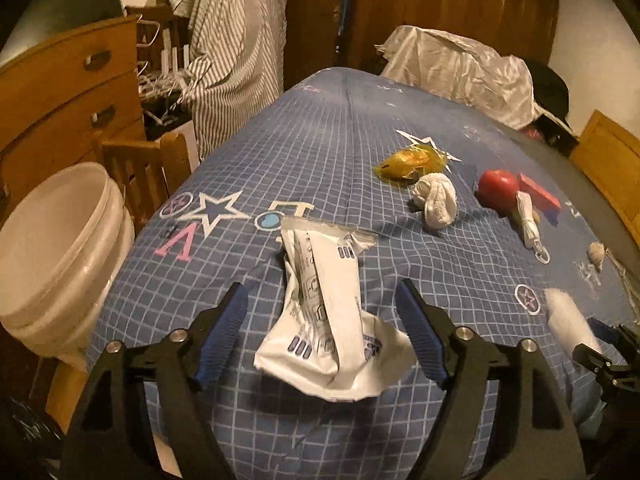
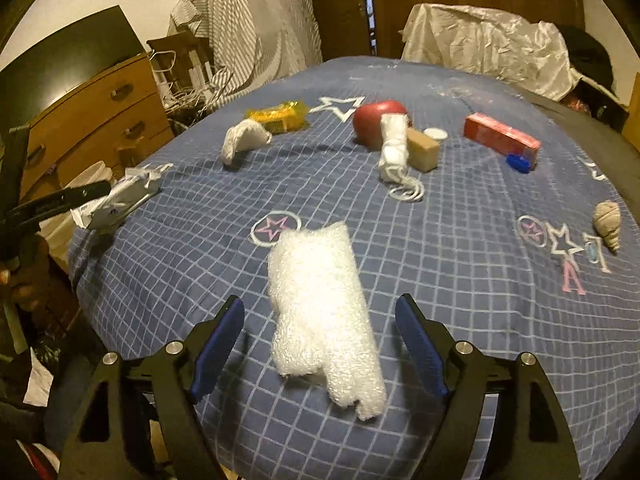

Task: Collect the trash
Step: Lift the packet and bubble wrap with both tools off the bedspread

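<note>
My left gripper (image 1: 322,300) is open, its blue pads on either side of a crumpled white printed wrapper (image 1: 332,312) that lies on the blue checked bedcover (image 1: 280,148). My right gripper (image 2: 320,316) is open around a white bubble-wrap piece (image 2: 324,312) on the same cover; the pads do not touch it. The bubble wrap also shows in the left wrist view (image 1: 570,316), and the wrapper in the right wrist view (image 2: 120,196). A yellow wrapper (image 1: 412,160) and a crumpled white tissue (image 1: 436,198) lie farther off.
A white bucket (image 1: 52,256) stands left of the bed beside a wooden chair (image 1: 140,168). A red apple (image 2: 376,120), white bundled cord (image 2: 396,152), tan block (image 2: 422,148), red box (image 2: 500,136) and shell (image 2: 608,220) lie on the cover. A wooden dresser (image 1: 68,84) stands at left.
</note>
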A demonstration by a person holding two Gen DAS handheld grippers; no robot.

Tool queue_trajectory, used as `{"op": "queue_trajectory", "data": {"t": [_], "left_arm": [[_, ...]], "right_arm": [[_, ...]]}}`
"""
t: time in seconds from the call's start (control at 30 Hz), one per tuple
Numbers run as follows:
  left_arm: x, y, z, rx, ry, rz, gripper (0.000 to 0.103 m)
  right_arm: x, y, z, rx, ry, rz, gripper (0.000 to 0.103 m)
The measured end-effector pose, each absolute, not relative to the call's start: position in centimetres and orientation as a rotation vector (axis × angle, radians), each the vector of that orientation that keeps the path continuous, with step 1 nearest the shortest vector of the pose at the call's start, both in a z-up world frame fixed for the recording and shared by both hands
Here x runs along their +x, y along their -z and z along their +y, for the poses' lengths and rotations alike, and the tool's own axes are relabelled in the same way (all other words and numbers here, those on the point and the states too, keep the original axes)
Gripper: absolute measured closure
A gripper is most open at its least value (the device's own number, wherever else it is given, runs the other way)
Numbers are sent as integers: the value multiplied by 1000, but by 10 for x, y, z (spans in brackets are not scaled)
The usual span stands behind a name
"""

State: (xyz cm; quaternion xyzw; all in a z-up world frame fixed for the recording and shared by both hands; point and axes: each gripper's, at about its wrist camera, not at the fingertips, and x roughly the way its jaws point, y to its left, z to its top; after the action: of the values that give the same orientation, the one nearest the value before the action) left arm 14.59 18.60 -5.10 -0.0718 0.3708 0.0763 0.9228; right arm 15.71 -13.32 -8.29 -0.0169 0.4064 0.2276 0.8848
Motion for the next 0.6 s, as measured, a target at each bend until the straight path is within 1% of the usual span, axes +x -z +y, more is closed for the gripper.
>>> {"op": "queue_trajectory", "data": {"t": [0.13,0.17,0.2,0.23,0.27,0.3,0.37,0.4,0.47,0.6], "left_arm": [[153,66,187,-105,-155,817,27],[153,68,189,-107,-155,825,27],[153,71,190,-106,-150,838,27],[152,73,191,-102,-137,850,32],[153,76,189,-96,-117,861,38],[153,79,188,-97,-103,865,48],[151,79,184,-95,-85,855,63],[151,79,180,-90,-79,846,67],[150,79,176,-77,-96,838,70],[145,72,169,-59,-160,826,71]], "right_arm": [[158,96,-136,-14,-482,875,25],[157,96,-138,-8,-483,871,29],[158,96,-139,-5,-483,871,34],[158,96,-140,2,-486,872,37],[158,96,-141,9,-486,872,44],[159,96,-142,12,-484,873,51],[159,97,-143,17,-475,870,55],[159,97,-144,22,-473,868,56],[156,96,-144,31,-466,861,57],[152,91,-146,61,-450,842,58]]}}
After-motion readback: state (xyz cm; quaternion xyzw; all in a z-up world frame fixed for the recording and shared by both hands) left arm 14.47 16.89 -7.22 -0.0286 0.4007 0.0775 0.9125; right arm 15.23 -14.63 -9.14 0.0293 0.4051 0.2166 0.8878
